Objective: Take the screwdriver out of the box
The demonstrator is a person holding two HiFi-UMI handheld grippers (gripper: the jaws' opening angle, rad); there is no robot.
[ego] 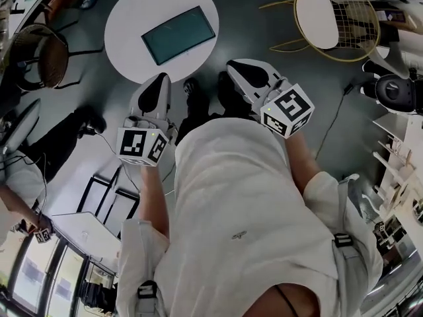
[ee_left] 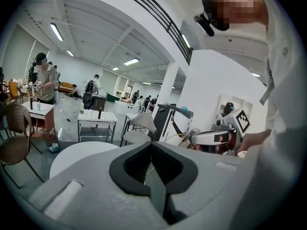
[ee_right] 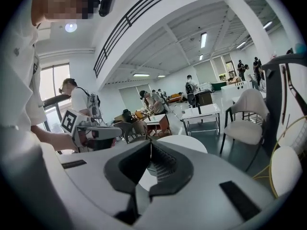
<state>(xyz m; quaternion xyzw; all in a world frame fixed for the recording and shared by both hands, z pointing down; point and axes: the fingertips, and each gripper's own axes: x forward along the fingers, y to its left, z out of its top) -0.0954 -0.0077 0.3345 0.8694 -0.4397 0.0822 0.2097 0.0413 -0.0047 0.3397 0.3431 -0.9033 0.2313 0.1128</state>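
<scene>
A flat dark teal box (ego: pixel 178 34) lies on the round white table (ego: pixel 125 12) ahead of me; no screwdriver shows in any view. I hold both grippers close to my chest, short of the table. My left gripper (ego: pixel 160 79) points at the table's near edge with its jaws together and nothing between them (ee_left: pixel 151 146). To its right, my right gripper (ego: pixel 233 65) is also shut and empty (ee_right: pixel 150 145). The left gripper view catches the right gripper (ee_left: pixel 216 137) from the side and the table (ee_left: pixel 79 155) below. The right gripper view shows the table (ee_right: pixel 187 143) past its jaws.
A wicker chair (ego: pixel 41 55) stands left of the table. A wire-frame chair with a white cushion (ego: pixel 330 18) stands at the upper right. A seated person (ego: pixel 16 177) is at the left, and shelves (ego: pixel 400 170) at the right. Other people and tables fill the room's back.
</scene>
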